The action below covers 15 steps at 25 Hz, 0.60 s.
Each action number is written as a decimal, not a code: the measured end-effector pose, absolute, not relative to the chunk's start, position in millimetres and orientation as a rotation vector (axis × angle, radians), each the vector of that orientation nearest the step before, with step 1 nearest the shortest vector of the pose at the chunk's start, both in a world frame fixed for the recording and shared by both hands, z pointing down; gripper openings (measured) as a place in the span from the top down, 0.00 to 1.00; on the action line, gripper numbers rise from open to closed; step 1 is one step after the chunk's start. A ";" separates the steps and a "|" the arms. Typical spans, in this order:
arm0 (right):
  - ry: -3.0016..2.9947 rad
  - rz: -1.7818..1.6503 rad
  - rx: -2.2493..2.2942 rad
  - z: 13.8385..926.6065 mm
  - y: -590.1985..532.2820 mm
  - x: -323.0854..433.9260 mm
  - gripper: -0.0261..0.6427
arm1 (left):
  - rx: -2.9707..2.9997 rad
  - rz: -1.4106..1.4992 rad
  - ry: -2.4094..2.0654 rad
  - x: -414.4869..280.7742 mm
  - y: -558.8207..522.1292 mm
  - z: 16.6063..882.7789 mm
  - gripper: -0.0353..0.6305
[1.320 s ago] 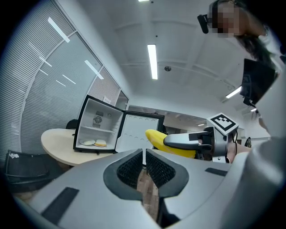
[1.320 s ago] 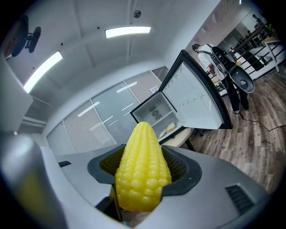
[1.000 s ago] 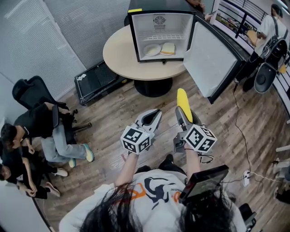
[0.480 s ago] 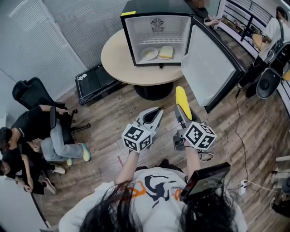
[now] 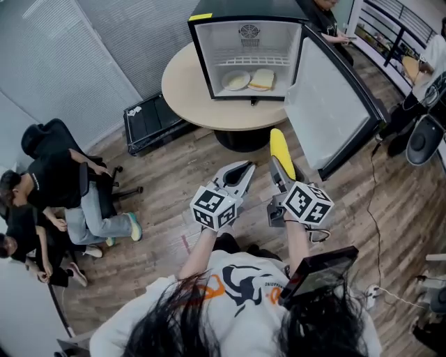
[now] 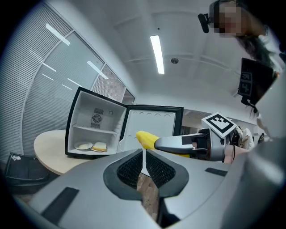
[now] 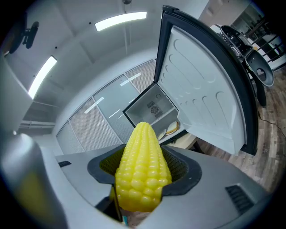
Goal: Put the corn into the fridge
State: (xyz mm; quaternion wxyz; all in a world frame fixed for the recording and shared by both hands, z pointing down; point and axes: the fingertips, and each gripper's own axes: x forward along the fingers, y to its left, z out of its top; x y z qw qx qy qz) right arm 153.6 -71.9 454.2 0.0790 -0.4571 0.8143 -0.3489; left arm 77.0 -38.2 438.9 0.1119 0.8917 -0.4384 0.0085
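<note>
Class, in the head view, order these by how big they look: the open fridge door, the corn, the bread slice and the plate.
1. fridge door
2. corn, though it is nearer the camera, which flatters it
3. bread slice and plate: about alike, not ranked

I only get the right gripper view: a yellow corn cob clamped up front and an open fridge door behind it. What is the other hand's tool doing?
Observer: The left tongs are shut on nothing, held beside the right tongs that grip the yellow corn cob.
Visitor: What does the fridge stand on?
Observer: The small black fridge sits on a round beige table, seen whole in the head view.
Visitor: Is anyone in the way?
Observer: Seemingly not; seated people are off to the left by a black office chair, away from the fridge.
</note>
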 end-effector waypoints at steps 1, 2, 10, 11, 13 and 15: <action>2.440 -1.047 -1.367 455.1 -74.2 153.0 0.58 | 2.615 0.020 -1.290 77.0 -40.4 438.3 0.92; 2.443 -1.050 -1.367 456.3 -76.5 152.4 0.58 | 2.613 0.016 -1.291 76.8 -42.3 438.0 0.92; 2.445 -1.082 -1.368 466.2 -106.2 132.7 0.58 | 2.600 0.035 -1.285 55.0 -68.7 451.2 0.92; 2.442 -1.080 -1.372 466.1 -113.1 129.0 0.58 | 2.599 0.034 -1.283 50.2 -75.1 452.0 0.92; 2.434 -1.081 -1.378 466.3 -128.1 121.4 0.58 | 2.604 0.035 -1.277 41.0 -90.3 452.4 0.92; 2.424 -1.097 -1.377 467.7 -143.2 111.9 0.58 | 2.613 0.045 -1.270 31.4 -107.3 453.2 0.92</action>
